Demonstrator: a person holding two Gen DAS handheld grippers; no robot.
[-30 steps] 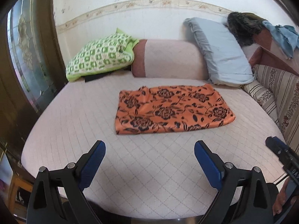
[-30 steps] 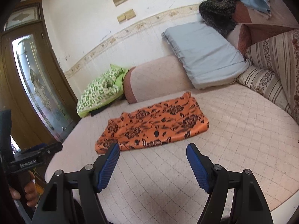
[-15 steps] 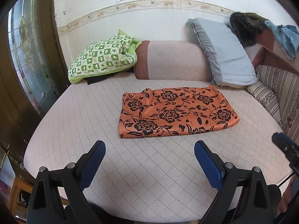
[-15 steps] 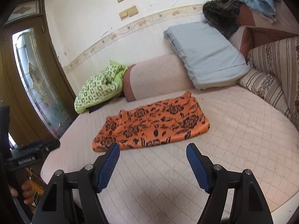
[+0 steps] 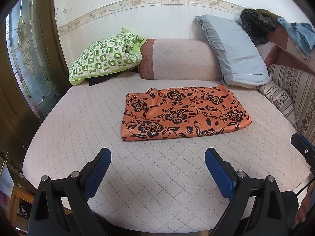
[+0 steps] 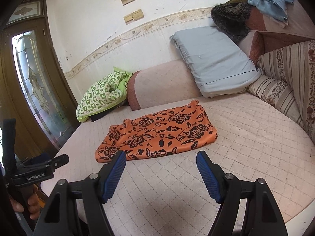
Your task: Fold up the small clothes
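Both grippers hang back from the orange cloth, nothing in hand

At left, the green checked pillow (image 5: 107, 56) leans by the door side; the left gripper (image 5: 157, 174) hovers over bare mattress (image 5: 82, 129), jaws wide and empty. The orange floral cloth (image 5: 183, 112) lies mid-bed as a flat, doubled rectangle, and over the last second it has slid slightly across the left view, a small camera drift, while the cloth itself looks untouched. The right gripper (image 6: 161, 175) waits just short of its near edge, jaws wide, nothing between them. Likely the next fold has yet to start. The grey pillow (image 5: 234, 53) stands at right.
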